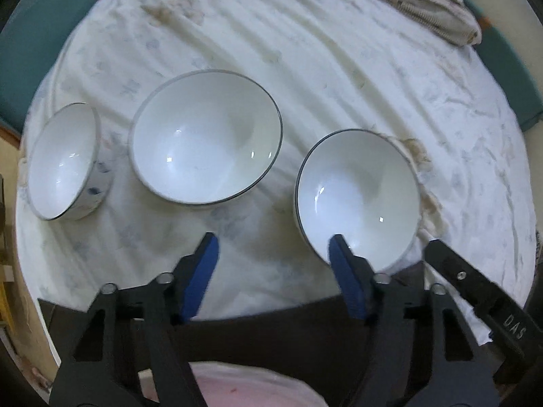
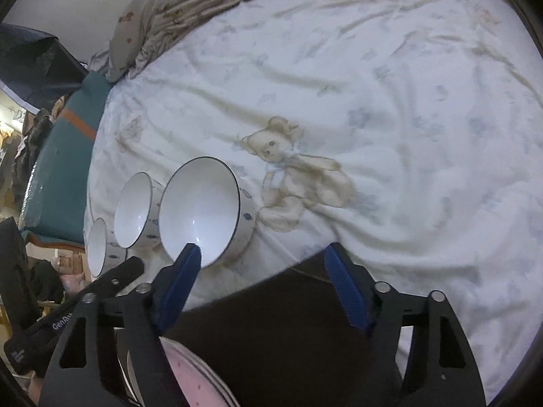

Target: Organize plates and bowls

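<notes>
Both grippers spread, empty: left gripper (image 1: 273, 247) should straddle near rim of right white dark-rimmed ceramic bowl (image 1: 356, 193), right gripper (image 2: 261, 254) steadying, on bed sheet (image 1: 305, 51).

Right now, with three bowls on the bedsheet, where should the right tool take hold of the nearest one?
Probably the near rim of the nearest bowl, coming from above: one finger inside, one outside. It sits upright and empty, the thin wall suits a pinch, and the right tool hovers open at that edge.
</notes>
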`<state>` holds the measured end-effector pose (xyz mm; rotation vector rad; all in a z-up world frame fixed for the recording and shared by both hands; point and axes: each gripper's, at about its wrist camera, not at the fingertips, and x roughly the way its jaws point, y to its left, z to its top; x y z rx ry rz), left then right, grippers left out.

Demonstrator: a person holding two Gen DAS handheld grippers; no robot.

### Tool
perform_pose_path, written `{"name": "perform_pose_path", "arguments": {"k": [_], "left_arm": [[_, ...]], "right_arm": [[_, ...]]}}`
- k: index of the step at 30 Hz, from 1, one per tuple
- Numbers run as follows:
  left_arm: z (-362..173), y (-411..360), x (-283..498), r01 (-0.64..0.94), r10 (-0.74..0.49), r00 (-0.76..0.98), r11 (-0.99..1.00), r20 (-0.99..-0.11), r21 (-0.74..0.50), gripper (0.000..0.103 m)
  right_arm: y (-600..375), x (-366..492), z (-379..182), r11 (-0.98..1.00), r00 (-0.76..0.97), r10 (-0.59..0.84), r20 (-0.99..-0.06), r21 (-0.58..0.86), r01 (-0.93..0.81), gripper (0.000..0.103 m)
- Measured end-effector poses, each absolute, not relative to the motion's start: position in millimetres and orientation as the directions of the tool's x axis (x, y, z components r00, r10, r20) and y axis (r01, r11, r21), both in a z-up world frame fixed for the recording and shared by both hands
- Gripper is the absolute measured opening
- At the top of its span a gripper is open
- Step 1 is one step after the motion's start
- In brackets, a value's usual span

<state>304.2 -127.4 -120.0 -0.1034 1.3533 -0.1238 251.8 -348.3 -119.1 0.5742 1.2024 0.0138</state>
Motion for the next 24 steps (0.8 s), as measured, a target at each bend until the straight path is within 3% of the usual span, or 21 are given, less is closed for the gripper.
{"name": "perform_pose_path", "arguments": {"k": [3,5,7,9,15,17,24], "left_arm": [[-131,-134,309,0.039,-0.115,0.2,0.993,-0.973,-0.11,0.059],[-135,-139,311,0.057,-0.097,0.211,0.995,-0.973,-0.087,0.058],[-142,-142,312,0.058,-0.1,0.195,0.994,-0.976,-0.09,0.041],[-147,-145,314,0.061,-0.115,0.168,0.992,-0.979,-0.106,0.032],[-157,-156,312,0.108,-0.134,0.126,0.987,-0.983,-0.121,0.01],[-154,-159,308,0.12,-0.114,0.134,0.988,-0.984,-0.099,0.01],[-142,-166,301,0.14,-0.105,0.147,0.986,-0.983,-0.085,0.01]], "right_arm": [[-343,264,-138,0.859,0.338,0.319,-0.885,0.421,0.292,0.068],[-338,269,-152,0.855,0.311,0.343,-0.886,0.432,0.287,0.057],[-333,271,-161,0.854,0.296,0.361,-0.884,0.441,0.277,0.048],[-329,272,-167,0.858,0.282,0.363,-0.888,0.437,0.271,0.044],[-323,275,-171,0.863,0.269,0.378,-0.886,0.442,0.244,0.027],[-319,279,-172,0.866,0.265,0.383,-0.885,0.444,0.23,0.019],[-312,277,-166,0.899,0.261,0.336,-0.905,0.391,0.197,0.016]]}}
